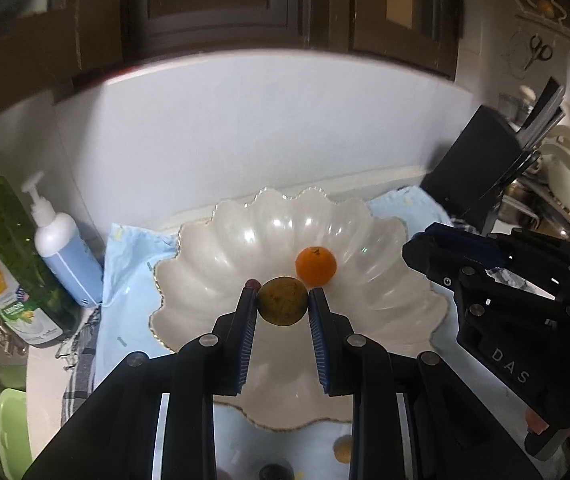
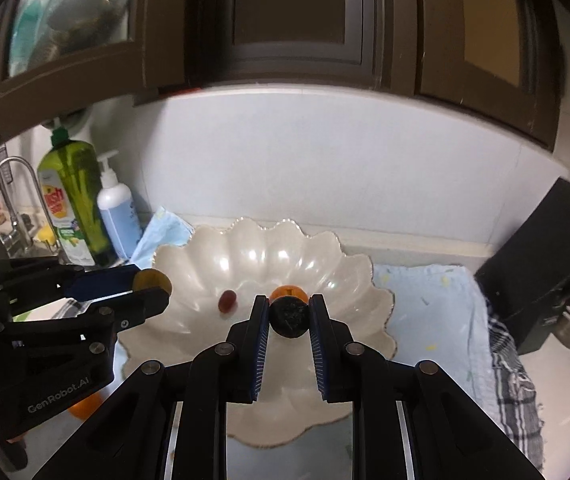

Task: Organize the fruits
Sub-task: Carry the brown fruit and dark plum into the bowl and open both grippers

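A white scalloped bowl sits on a light blue cloth; it also shows in the right wrist view. An orange fruit lies in it, and a small red fruit too. My left gripper is shut on a yellow-green round fruit and holds it over the bowl; the fruit shows in the right wrist view. My right gripper is shut on a dark wrinkled round fruit over the bowl, with the orange fruit just behind it.
A green dish soap bottle and a white-blue pump bottle stand left of the bowl. A black knife block stands at the right. A checked towel lies right. More fruit lies near the front edge.
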Demonstrator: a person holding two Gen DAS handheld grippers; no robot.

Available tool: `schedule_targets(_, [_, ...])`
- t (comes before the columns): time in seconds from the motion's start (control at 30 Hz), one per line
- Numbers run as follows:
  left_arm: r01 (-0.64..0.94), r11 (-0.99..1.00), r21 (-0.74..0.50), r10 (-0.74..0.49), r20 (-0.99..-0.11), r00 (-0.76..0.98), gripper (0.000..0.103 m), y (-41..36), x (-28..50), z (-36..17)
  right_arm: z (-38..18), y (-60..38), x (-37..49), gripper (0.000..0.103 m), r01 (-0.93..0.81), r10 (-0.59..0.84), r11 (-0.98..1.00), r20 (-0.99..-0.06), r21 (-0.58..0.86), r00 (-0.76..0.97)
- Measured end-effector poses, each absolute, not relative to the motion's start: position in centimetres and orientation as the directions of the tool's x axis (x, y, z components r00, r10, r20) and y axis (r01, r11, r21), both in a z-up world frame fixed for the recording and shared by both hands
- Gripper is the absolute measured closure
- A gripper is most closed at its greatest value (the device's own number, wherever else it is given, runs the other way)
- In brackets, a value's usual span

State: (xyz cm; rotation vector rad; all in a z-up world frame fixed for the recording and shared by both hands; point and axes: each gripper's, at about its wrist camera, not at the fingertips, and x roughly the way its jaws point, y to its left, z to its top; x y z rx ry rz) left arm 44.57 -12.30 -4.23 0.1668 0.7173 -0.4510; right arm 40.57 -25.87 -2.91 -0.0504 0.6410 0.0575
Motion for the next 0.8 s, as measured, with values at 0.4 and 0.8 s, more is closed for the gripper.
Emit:
schedule_targets(0.4, [0.459,0.888,0.004,-0.296,-0.759,0.580,0.076,-13.8,48.0,-8.3,-6.8,-26.8,44.5,0.081,-0.099,0.068,0.995,-0.692,-0.006,0.719])
schedule_targets(0.8, [0.431,0.902,0.026,-0.256,-0.771,0.583,0.055,-13.7,48.7,-8.9,-8.2,-27.2,45.6,0.062,-0.078,0.047,0.997,-0.729,-0.008,0.683])
